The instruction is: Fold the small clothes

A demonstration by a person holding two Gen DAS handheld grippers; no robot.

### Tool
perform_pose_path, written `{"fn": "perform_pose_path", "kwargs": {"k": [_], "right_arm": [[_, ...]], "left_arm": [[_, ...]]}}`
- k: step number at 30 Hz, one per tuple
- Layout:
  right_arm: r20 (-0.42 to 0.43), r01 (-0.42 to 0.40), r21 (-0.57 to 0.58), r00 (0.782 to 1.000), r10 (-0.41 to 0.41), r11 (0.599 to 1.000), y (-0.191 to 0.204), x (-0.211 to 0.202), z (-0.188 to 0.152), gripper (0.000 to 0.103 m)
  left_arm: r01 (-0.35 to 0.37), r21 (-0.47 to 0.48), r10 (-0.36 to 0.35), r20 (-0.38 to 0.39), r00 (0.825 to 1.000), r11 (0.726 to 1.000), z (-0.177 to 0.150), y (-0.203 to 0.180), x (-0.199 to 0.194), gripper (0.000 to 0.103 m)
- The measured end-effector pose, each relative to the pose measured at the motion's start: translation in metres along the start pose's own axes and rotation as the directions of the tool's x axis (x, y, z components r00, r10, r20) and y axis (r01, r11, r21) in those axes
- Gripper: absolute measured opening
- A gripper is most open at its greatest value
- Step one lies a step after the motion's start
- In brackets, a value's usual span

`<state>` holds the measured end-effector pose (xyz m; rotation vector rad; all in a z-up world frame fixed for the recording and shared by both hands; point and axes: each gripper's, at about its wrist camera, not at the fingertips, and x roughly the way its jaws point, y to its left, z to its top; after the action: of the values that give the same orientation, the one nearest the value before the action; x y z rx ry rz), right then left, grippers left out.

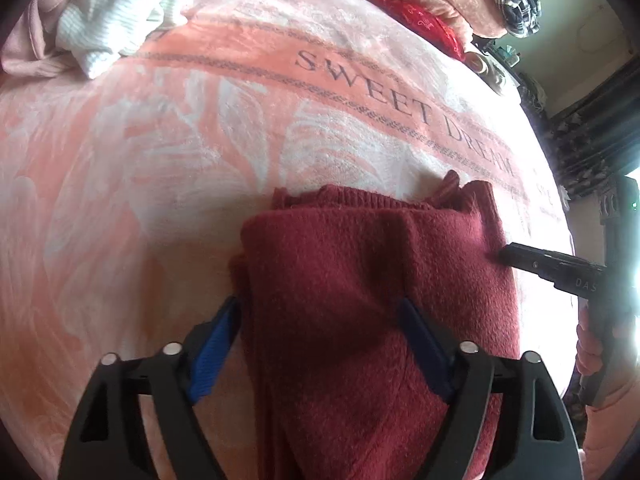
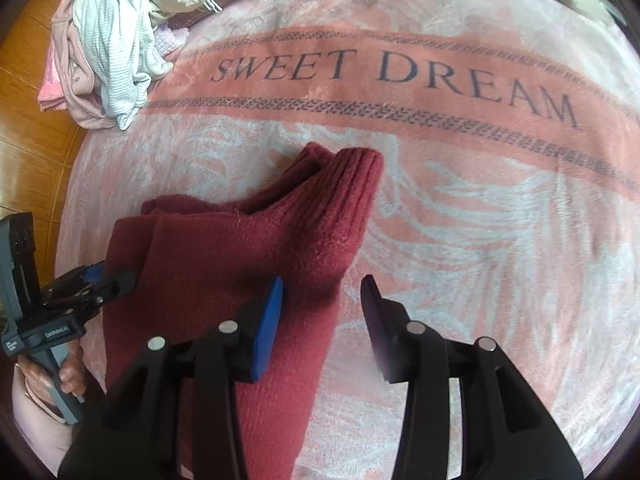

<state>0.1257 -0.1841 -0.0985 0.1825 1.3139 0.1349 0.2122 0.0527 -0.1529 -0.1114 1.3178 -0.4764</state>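
Note:
A dark red knitted sweater [image 1: 360, 272] lies folded on the pink blanket [image 1: 160, 152], ribbed hem at its far end [image 2: 344, 192]. My left gripper [image 1: 320, 340] stands open wide over its near part. One blue pad is at the sweater's left edge and the other rests on top of the knit. My right gripper [image 2: 322, 312] is open too, straddling the sweater's right edge [image 2: 312, 280], with blanket under its right finger. Each view catches the other tool: the right gripper [image 1: 520, 260] touches the sweater's right side, and the left gripper [image 2: 112, 276] sits at its left side.
A heap of white and pale pink clothes [image 2: 116, 40] lies at the blanket's far left corner, beside the wooden floor [image 2: 32, 120]. Cushions, a red cloth [image 1: 420, 20] and a plaid garment [image 1: 512, 0] crowd the far right. A hand [image 2: 60, 376] holds the left tool's handle.

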Motion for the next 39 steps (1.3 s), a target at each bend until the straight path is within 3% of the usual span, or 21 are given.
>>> {"fn": "perform_pose_path", "kwargs": {"k": [2,4,7,12,23,37,39], "right_arm": [[0.041,0.079,-0.026,0.996,-0.078,0.997,0.003,-0.009,-0.011,0.044],[0.052,0.083,-0.039,0.995,-0.081,0.996,0.004,-0.012,-0.022,0.053],[0.057,0.089,-0.044,0.995,-0.087,0.995,0.005,-0.01,-0.034,0.055],[0.086,0.119,-0.113,0.99,-0.11,0.986,0.017,-0.012,-0.05,0.057],[0.077,-0.006,-0.186,0.997,0.021,0.983,0.03,-0.025,-0.077,0.058],[0.089,0.001,-0.185,0.996,0.016,0.983,0.034,-0.024,-0.084,0.058],[0.079,0.012,-0.166,0.997,0.001,0.986,0.032,-0.024,-0.084,0.064]], "left_arm": [[0.009,0.006,-0.008,-0.017,1.0,1.0,-0.009,0.002,-0.003,0.085],[0.013,-0.005,-0.013,-0.017,1.0,1.0,-0.019,0.002,-0.006,0.09],[-0.01,-0.016,0.01,-0.01,1.0,1.0,-0.033,-0.001,-0.008,0.092],[0.02,0.039,-0.018,-0.059,0.998,0.999,-0.043,-0.011,0.0,0.093],[0.104,0.016,-0.103,-0.071,0.992,0.994,-0.05,0.005,0.007,0.094],[0.137,0.033,-0.134,-0.083,0.987,0.99,-0.056,0.005,0.021,0.1],[0.148,0.039,-0.144,-0.087,0.986,0.988,-0.055,0.006,0.021,0.1]]}}
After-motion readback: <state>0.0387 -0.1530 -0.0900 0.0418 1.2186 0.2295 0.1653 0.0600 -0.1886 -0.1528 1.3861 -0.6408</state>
